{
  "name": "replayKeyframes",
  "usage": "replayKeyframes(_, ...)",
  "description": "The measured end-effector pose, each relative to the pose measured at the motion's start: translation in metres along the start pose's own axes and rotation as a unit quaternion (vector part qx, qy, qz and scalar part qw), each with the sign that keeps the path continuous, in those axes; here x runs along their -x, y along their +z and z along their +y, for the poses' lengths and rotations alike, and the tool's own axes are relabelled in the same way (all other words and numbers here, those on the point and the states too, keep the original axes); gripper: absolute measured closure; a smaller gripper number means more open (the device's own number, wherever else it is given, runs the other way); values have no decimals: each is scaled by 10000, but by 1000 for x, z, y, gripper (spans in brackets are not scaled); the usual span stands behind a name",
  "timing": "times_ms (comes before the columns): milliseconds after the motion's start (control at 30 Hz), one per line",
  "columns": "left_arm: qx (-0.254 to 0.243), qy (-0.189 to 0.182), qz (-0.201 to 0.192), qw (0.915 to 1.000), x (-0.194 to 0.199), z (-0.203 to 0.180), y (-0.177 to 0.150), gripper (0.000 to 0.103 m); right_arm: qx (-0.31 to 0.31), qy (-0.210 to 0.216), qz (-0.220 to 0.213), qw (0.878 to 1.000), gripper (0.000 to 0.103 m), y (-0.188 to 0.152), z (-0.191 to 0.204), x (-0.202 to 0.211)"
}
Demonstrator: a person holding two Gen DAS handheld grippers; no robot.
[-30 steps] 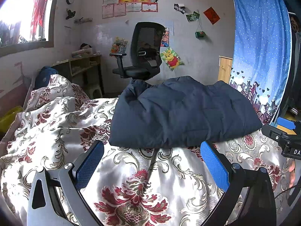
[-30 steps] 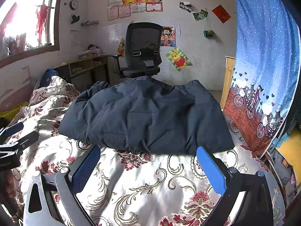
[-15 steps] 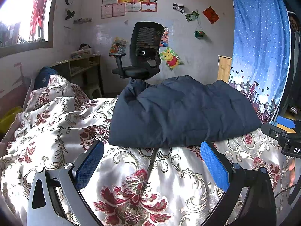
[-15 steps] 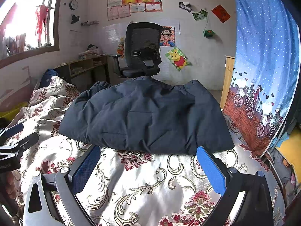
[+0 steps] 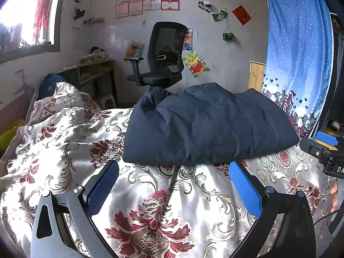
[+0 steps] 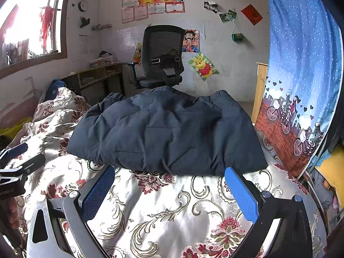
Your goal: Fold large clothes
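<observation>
Jaws of both grippers stand wide apart and hold nothing: the left gripper point(image 5: 173, 182) and the right gripper point(image 6: 169, 185) each hover above the floral quilt point(image 5: 150, 204), with the blue pads point(image 5: 245, 190) short of the jacket's near edge. Folded into a thick, puffy, dark-blue bundle, the jacket point(image 6: 167, 133) lies across the bed ahead of both grippers, its front hem just beyond the fingertips and its far side toward the chair point(image 6: 162, 58). Right of the bed hangs a blue curtain point(image 6: 301, 64); a window point(image 5: 25, 15) lets bright light in on the left.
</observation>
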State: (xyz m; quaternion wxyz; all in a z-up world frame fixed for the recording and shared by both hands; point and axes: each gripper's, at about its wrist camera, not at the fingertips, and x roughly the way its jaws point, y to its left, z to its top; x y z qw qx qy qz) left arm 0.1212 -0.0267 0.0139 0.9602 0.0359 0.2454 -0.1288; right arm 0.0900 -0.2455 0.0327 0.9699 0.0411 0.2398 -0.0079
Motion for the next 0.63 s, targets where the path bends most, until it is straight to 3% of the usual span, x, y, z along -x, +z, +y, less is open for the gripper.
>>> replayKeyframes(267, 43, 62, 134, 9999, -3, 4, -2, 3, -48, -10, 38, 10000, 0, -2, 3, -1)
replayKeyframes(367, 151, -309, 344, 9988, -7, 7, -4, 3, -53, -7, 47, 10000, 0, -3, 3, 0)
replayKeyframes(633, 111, -205, 470, 9986, -10, 5, -6, 3, -61, -3, 80, 9999, 0, -4, 2, -2)
